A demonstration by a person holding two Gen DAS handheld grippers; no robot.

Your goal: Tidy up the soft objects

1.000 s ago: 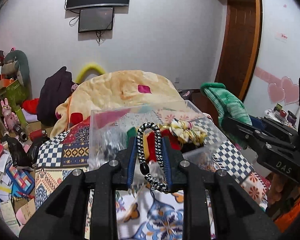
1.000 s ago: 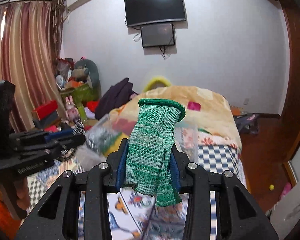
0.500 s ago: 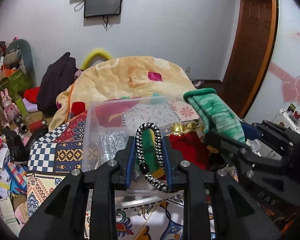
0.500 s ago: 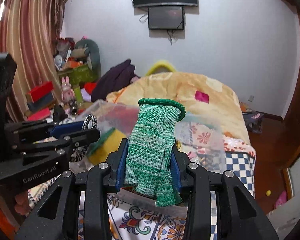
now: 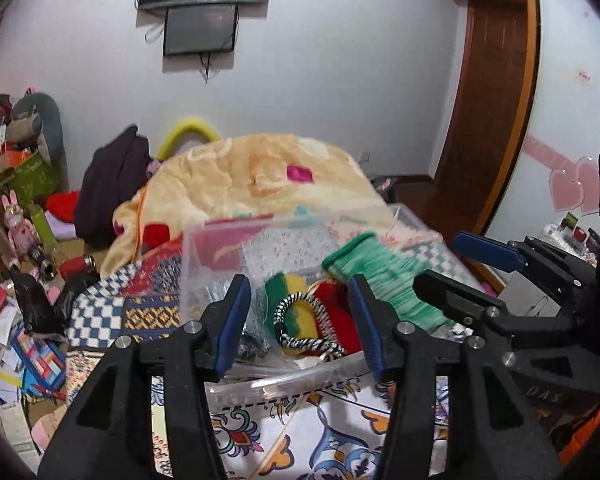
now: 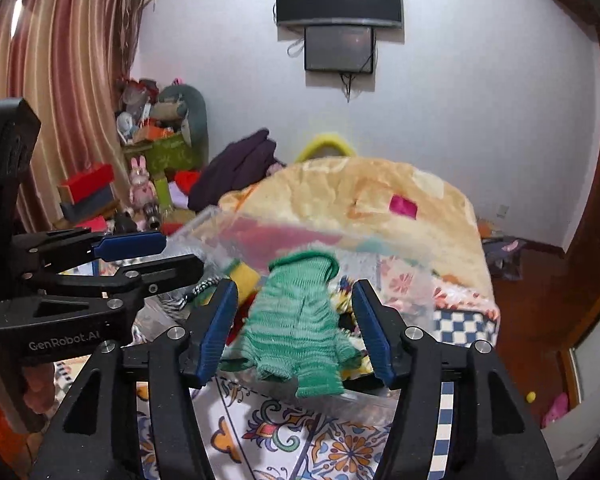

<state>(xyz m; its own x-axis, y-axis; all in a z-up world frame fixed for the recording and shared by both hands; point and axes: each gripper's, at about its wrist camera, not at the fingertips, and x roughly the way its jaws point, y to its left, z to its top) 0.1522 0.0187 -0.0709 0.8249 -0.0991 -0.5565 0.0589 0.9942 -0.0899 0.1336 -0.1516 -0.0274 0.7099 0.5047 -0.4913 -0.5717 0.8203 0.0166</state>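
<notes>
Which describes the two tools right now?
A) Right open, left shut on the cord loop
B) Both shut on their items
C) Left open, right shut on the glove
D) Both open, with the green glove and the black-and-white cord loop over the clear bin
D: the right tool stands wide around the green glove, and the left tool gapes beside the black-and-white cord loop in the clear bin.
</notes>
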